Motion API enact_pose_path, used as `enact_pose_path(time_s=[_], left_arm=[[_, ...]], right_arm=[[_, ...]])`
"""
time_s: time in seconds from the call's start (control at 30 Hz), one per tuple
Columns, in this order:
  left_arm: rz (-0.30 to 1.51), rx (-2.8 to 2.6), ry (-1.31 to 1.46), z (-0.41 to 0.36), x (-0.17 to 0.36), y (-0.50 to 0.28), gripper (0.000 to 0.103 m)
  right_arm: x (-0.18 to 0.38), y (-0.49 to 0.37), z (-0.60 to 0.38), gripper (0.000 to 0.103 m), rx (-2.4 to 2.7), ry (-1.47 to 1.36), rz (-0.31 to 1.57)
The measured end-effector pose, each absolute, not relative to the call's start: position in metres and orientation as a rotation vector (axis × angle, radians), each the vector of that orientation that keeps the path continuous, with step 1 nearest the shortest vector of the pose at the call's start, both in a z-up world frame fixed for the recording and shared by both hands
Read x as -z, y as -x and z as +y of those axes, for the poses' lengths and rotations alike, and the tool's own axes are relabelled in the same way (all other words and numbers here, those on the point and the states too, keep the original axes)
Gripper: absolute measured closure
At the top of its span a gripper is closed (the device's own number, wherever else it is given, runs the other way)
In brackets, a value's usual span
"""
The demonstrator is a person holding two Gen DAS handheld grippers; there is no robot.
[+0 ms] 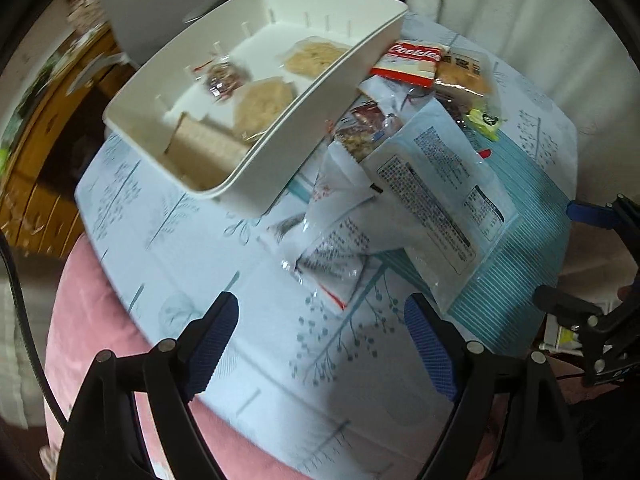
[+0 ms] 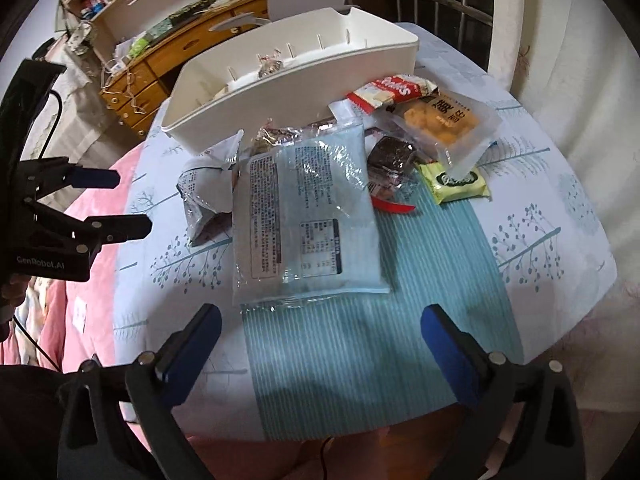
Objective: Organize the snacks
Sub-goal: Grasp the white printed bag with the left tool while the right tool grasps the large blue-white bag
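Toward the upper left, your white bin [image 1: 256, 184] holds only a few snacks. Most packets [image 2: 308, 216] still crowd the table [image 2: 540, 216]; both tongs, left [image 1: 320, 340] and right [image 2: 320, 344], gape wide, empty.

- The storage box [image 2: 296, 76] stands on the table [image 2: 540, 208] in the upper middle of the right wrist view.
- A heap of snack packets lies just below it, the large flat packet [image 2: 308, 216] on top, at frame centre.
- The cookies packet [image 2: 390, 90] lies upper right of that, beside the box.
- Several snacks [image 1: 264, 98] lie in the box.
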State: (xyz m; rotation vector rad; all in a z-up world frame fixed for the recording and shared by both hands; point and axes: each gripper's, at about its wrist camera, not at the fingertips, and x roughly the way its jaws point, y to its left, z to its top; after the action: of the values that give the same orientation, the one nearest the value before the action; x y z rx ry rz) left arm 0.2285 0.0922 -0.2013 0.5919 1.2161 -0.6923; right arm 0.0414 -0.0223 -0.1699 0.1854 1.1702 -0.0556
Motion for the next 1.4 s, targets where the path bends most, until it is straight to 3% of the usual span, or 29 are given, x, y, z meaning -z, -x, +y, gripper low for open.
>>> enact_pose_path(time_s=[0.63, 0.73, 0.93, 1.4], left_arm=[[1.010, 0.928, -0.535, 0.080, 0.258, -0.258, 0.020], [1.032, 0.923, -0.475, 0.079, 0.263, -0.264, 0.031], [1.026, 0.950, -0.432, 0.077, 0.270, -0.263, 0.043], [1.080, 0.925, -0.321, 0.099, 0.265, -0.264, 0.053]], right_arm=[[0.211, -0.098, 0.022, 0.000, 0.193, 0.003, 1.204], [0.219, -0.107, 0.024, 0.000, 0.203, 0.031, 1.216], [0.232, -0.122, 0.031, 0.000, 0.185, 0.098, 1.240], [0.243, -0.147, 0.003, 0.000, 0.187, -0.027, 1.280]])
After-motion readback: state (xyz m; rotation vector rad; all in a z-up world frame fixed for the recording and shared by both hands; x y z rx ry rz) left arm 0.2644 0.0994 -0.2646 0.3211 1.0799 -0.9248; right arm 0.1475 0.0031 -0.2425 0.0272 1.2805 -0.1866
